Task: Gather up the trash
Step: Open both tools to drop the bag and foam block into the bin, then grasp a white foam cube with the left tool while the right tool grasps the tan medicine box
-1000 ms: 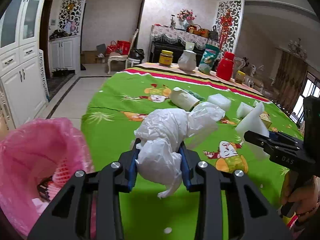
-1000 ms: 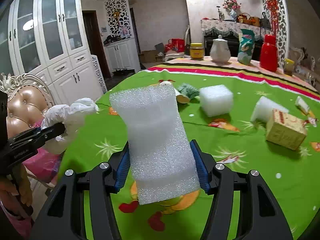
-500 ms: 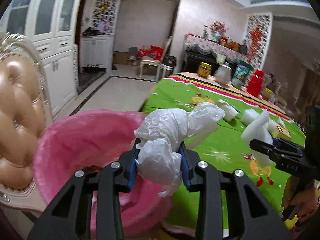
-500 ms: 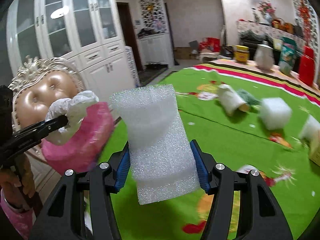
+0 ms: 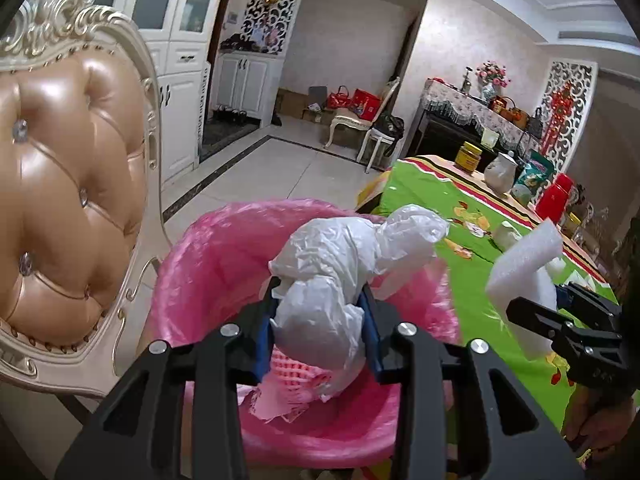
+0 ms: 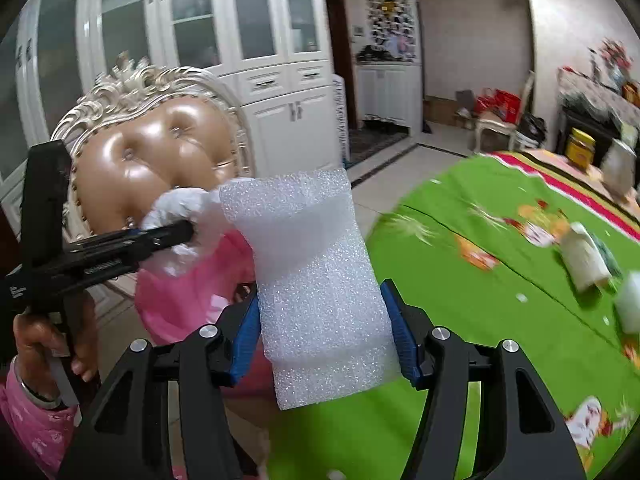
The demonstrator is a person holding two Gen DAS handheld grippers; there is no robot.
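Observation:
My left gripper (image 5: pixel 320 312) is shut on a crumpled white plastic bag (image 5: pixel 340 272) and holds it over the open mouth of a pink-lined trash bin (image 5: pixel 208 264). The bag also shows in the right wrist view (image 6: pixel 180 208), pinched in the left gripper (image 6: pixel 176 236). My right gripper (image 6: pixel 324 332) is shut on a white foam block (image 6: pixel 312 272), held upright just right of the bin (image 6: pixel 192 296). The foam block (image 5: pixel 524 264) and right gripper (image 5: pixel 560 312) show at the right of the left wrist view.
A tan tufted chair (image 5: pixel 68 200) stands close behind the bin on the left. The green-clothed table (image 6: pixel 500 300) lies to the right with a paper cup (image 6: pixel 584 260), foam pieces, a yellow jar (image 5: pixel 469 157), a white jug (image 5: pixel 500 172) and a red flask (image 5: pixel 554 196).
Both grippers swung left from the table toward the bin. The plastic bag now hangs over the bin's opening and the foam block has come up beside it. Both grips are unchanged.

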